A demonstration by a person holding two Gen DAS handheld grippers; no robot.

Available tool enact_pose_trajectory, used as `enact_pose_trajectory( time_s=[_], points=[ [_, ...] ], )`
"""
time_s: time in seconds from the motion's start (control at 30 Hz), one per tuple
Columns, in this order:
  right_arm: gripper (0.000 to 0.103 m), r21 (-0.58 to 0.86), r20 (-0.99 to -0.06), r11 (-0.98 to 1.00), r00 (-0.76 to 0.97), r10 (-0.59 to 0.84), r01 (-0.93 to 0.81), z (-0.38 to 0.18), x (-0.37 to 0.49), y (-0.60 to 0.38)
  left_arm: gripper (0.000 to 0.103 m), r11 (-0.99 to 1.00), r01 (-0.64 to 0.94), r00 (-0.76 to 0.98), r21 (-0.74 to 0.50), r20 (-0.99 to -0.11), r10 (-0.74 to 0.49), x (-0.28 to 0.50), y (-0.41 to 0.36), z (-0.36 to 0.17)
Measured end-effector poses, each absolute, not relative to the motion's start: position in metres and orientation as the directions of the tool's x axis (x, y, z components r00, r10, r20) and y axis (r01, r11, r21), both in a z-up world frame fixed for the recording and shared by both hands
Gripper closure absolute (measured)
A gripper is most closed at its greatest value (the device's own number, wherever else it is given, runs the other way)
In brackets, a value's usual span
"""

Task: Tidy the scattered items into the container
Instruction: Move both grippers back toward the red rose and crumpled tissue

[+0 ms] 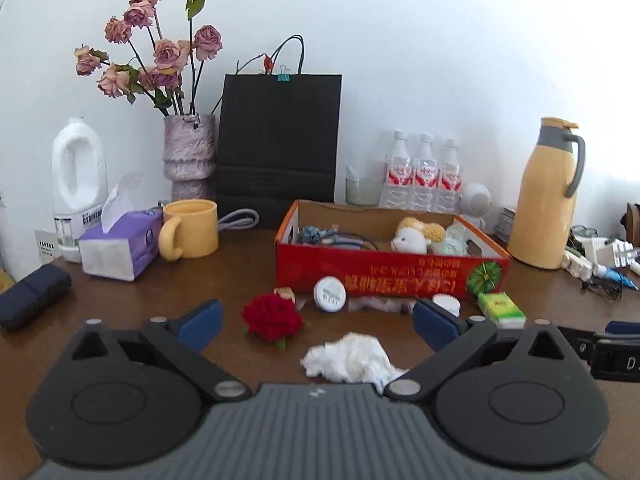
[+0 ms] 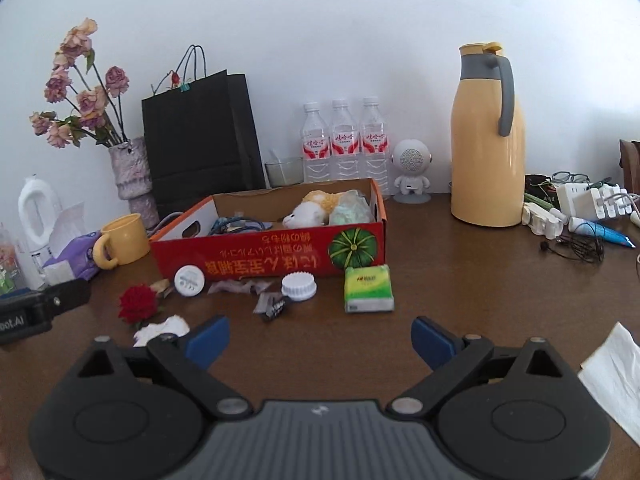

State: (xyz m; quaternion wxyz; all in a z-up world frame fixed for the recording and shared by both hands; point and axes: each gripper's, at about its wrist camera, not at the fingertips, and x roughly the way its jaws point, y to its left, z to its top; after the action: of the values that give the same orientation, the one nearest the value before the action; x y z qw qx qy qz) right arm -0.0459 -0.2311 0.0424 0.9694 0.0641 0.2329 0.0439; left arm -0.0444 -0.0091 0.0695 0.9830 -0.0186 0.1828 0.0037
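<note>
A red cardboard box stands on the brown table and holds a plush toy, cables and a pale green bag. In front of it lie a red rose, a crumpled white tissue, a round white disc, a white ridged cap, small wrappers and a green tissue pack. My left gripper is open and empty, just above the tissue. My right gripper is open and empty, short of the green pack.
A yellow mug, purple tissue box, vase of dried roses, black paper bag, water bottles, small speaker and yellow thermos stand behind. Chargers and cables lie at right; a white napkin near right.
</note>
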Motion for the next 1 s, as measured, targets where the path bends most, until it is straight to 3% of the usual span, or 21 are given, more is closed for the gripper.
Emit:
enact_pose_trajectory(
  time_s=[0.13, 0.3, 0.83, 1.0],
  points=[
    [0.001, 0.092, -0.442, 0.994, 0.892, 0.094, -0.06, 0.032, -0.083, -0.225, 0.0, 0.997, 0.048, 0.909, 0.055, -0.417, -0.021, -0.069, -0.013, 0.058],
    [0.001, 0.067, -0.407, 0.993, 0.906, 0.116, -0.097, 0.033, -0.102, -0.218, 0.0, 1.0, 0.016, 0.898, 0.009, -0.439, -0.01, -0.082, -0.006, 0.051],
    [0.0, 0.184, -0.458, 0.975, 0.867, 0.197, -0.124, 0.034, -0.067, -0.233, 0.0, 0.998, 0.043, 0.868, 0.054, -0.497, -0.011, -0.045, -0.019, 0.04],
    [0.0, 0.11, -0.473, 0.986, 0.866, 0.161, -0.123, 0.034, -0.05, -0.227, 0.0, 0.997, 0.033, 0.858, 0.065, -0.513, 0.005, -0.027, -0.018, 0.038]
  ],
)
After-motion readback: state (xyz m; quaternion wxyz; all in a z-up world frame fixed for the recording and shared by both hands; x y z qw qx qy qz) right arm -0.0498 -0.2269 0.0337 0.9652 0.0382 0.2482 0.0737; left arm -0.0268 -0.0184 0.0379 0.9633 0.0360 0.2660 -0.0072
